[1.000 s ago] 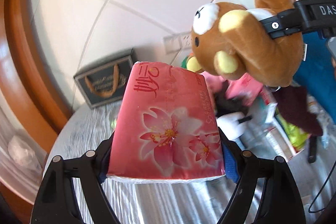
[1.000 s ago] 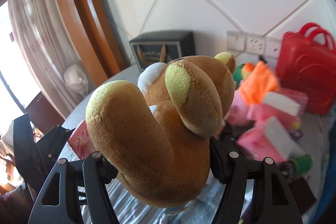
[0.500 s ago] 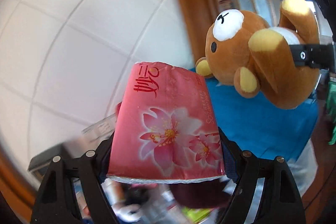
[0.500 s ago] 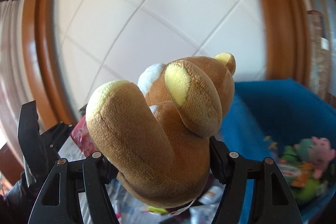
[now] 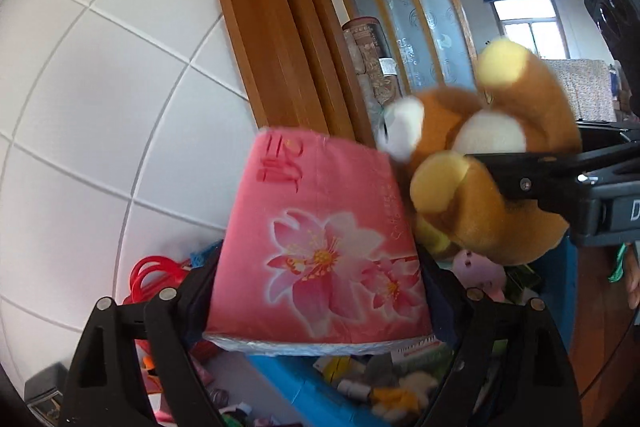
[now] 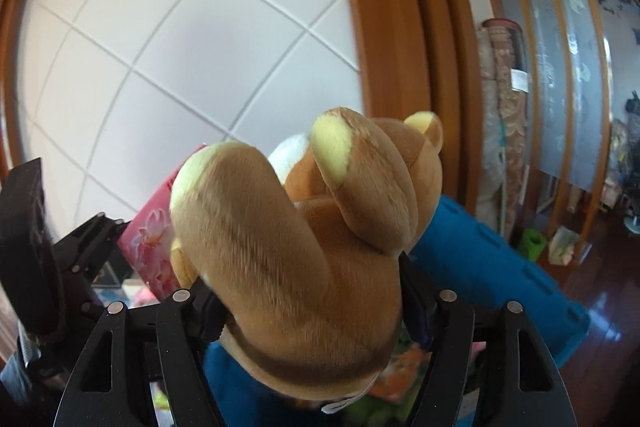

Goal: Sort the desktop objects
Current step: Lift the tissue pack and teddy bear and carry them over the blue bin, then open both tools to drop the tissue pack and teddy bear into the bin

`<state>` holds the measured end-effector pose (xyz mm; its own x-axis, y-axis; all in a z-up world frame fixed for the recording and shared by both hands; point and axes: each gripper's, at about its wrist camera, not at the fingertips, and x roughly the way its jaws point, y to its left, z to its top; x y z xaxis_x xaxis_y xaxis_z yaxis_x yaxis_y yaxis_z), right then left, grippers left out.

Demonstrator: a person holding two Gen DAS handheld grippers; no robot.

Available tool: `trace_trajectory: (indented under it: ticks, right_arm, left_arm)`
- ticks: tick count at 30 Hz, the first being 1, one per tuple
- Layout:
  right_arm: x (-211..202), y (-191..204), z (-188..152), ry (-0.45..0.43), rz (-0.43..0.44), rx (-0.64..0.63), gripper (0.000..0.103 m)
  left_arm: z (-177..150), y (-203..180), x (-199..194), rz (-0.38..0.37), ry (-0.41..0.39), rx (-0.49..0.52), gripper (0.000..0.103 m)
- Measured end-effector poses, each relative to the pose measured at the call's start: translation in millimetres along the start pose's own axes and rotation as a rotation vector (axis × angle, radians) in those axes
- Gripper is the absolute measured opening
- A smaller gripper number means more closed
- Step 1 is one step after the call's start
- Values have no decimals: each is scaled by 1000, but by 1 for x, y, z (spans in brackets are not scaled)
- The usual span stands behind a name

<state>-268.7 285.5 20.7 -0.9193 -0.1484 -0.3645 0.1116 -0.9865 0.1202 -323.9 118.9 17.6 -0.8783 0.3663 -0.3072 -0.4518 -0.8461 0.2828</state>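
2 grippers, 2 loads, both in the air. Left gripper (image 5: 320,291): jaws closed partway on 1 pink tissue pack (image 5: 320,247), flower print up, clamped across its width near the lower end. Right gripper (image 6: 308,311): jaws closed partway on 1 brown plush bear (image 6: 304,251), squeezed at the body, legs and yellow foot pads toward the lens. From the left wrist view the bear (image 5: 480,187) hangs just right of the pack, close beside it, possibly touching; its face is blurred.

Step in hand, as I judge it: carry phase of the sort. Both items are up off any surface and over a blue bin (image 6: 492,267), which lies below and ahead of both grippers.

Count inside the bin: cannot be made fairly. Mixed small things show under the pack in the left view (image 5: 384,387), at least 1 pink plush (image 5: 480,275) among them; the rest are too jumbled to number. 1 red handled item (image 5: 152,271) shows low at left, outside the bin.

Next move calls for: lowering each load over the bin's open mouth, well inside the rim, then parting the jaws. The bear is soft and may cling to the pads. The pack is light and slick-wrapped and should drop clean. Whether both belong in this 1 bin I cannot tell.
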Motion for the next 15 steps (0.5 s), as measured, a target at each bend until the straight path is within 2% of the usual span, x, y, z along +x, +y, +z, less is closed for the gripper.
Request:
trace_trajectory:
  ticks: [2, 4, 9, 15]
  right_arm:
    - [14, -18, 13, 2, -25, 6, 103]
    - [18, -29, 27, -22, -24, 8, 103]
    - [10, -50, 48, -85, 0, 20, 103]
    - [-14, -58, 29, -152, 23, 60, 103]
  left_arm:
    - [14, -16, 5, 53, -10, 10, 86]
    - [22, -20, 12, 77, -3, 9, 93]
    - [26, -14, 12, 119, 18, -33, 95]
    - [11, -19, 2, 186, 35, -79, 95]
